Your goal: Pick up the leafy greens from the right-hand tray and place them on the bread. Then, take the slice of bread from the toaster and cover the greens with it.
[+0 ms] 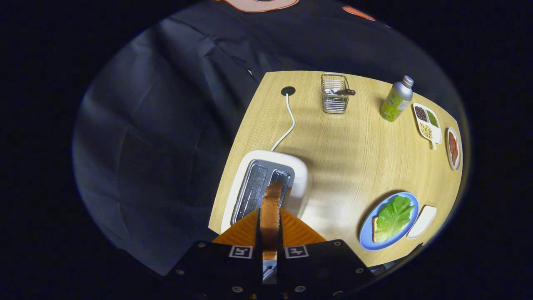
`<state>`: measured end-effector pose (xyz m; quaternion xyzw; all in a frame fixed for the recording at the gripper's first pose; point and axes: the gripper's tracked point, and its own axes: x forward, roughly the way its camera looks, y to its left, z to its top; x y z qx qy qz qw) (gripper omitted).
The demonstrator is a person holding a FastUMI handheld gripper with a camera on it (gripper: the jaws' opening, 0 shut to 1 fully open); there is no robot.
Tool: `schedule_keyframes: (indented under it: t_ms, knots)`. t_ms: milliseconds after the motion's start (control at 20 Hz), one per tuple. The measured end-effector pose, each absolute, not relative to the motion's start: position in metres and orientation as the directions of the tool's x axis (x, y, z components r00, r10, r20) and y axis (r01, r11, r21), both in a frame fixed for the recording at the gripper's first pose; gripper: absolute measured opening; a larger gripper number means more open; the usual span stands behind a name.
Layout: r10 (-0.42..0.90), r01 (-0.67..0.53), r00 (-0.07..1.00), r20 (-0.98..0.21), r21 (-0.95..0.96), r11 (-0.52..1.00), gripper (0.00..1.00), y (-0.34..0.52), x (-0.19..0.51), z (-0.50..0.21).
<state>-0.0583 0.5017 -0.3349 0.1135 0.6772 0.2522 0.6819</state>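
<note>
Toaster (266, 183) sits at the desk's (349, 154) near-left corner, about eleven o'clock from the blue plate (368, 235), and the gripper (270, 227) hangs right over it with its fingers clamped on the slice of bread (270, 214), held on edge with its lower end over the right-hand slot. The leafy greens (393, 216) already lie on the bottom slice (376, 233) on that plate, so the step in hand looks like carrying the toast across to cover them. To do it well, I would lift straight up until the slice is well clear of the slot, swing toward four o'clock, turn the slice flat and lower it square onto the greens before opening, so the leaf does not slide off. The white cord (287, 121) runs from the toaster toward twelve o'clock to a grommet (288, 91), out of the path. Further right, a wire basket (334, 93) stands at the far edge, then a green bottle (396, 100), a divided dish of beans (428, 121) and a small plate of red food (453, 148), all well apart from the route. Only the empty white tray (422, 221), just beside the plate at three o'clock, could be nudged.
</note>
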Motion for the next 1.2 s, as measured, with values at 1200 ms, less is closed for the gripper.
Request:
schedule_keyframes:
  t_ms: [1200]
  knots:
    - [0.753,0.084,0.181,-0.633,0.772,0.630,0.14,0.289,-0.071,-0.327]
